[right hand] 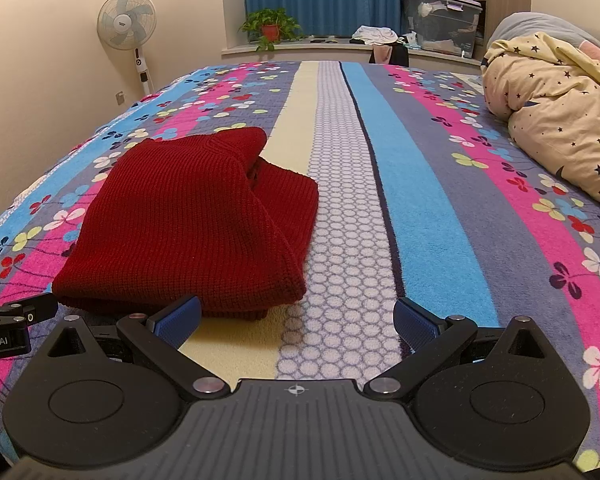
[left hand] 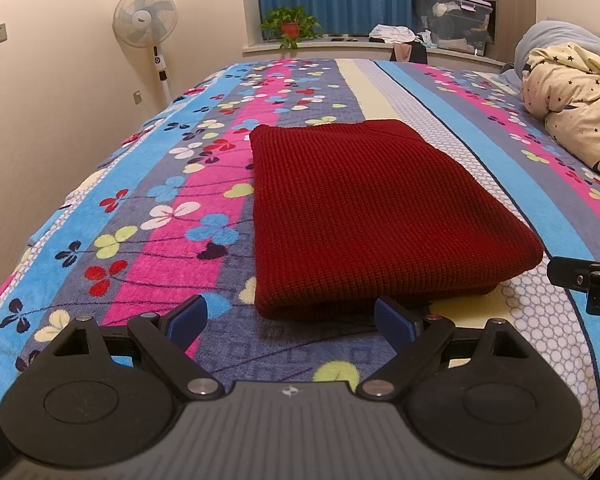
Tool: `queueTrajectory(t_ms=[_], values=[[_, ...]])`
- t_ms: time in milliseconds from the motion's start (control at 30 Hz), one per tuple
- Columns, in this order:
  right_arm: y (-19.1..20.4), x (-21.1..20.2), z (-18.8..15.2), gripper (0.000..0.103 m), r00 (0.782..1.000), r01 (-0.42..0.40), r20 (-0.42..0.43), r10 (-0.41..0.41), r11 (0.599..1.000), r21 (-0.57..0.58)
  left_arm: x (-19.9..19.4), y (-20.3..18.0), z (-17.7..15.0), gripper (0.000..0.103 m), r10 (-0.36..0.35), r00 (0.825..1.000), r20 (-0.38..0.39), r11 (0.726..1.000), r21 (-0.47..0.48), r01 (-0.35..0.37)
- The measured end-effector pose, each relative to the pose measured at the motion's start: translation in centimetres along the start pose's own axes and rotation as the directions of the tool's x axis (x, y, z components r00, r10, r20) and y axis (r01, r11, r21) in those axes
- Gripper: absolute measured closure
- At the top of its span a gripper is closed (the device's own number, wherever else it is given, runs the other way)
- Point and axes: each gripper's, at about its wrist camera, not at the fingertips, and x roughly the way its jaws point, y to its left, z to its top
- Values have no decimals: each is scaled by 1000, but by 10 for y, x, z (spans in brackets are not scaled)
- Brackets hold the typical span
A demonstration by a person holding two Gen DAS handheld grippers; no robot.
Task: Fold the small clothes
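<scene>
From the left wrist view, the red knitted sweater lies folded into a thick rectangle on the striped flowered blanket covering the bed, straight ahead of the left gripper and a little to its right. Its long axis runs away from the claw toward the window, and its rounded near fold sits just beyond the blue fingertips, which are spread wide with nothing between them. The tip of the other tool shows at the right edge. From the right wrist view, the same sweater lies ahead and off to the left of the right gripper, whose jaws also stand apart and empty; only its left finger is close to the near hem. Here the stacked layers show along the right side, with a looser bump at the far end. I'd judge the left claw better lined up with it, and the fold largely finished.
</scene>
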Motion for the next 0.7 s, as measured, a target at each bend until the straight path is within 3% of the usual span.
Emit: queueTrajectory(t_ms=[700], values=[[-1,0,0,2,1000,-1,-3,1,1000,0,1,0,0,9,-8,1000,5,1000,9,8]])
